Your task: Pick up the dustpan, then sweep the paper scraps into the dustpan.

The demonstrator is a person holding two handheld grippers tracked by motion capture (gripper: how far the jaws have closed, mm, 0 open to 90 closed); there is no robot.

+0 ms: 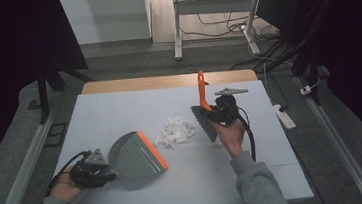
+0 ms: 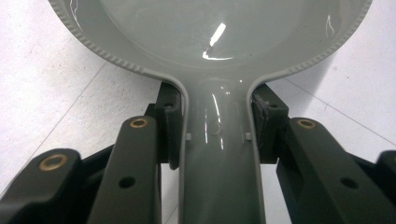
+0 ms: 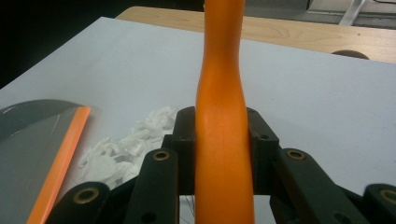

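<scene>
The dustpan (image 1: 136,156) lies on the table (image 1: 119,108) at lower left of the frame, its lip facing right. Just right of it, at centre, sits the scrap pile (image 1: 174,131). The brush (image 1: 204,111) stands right of the pile, handle pointing to the far edge.

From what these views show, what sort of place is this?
Probably a lab or workshop: a white-topped table ringed by dark curtains, loose cables on the floor and a power strip alongside.
</scene>
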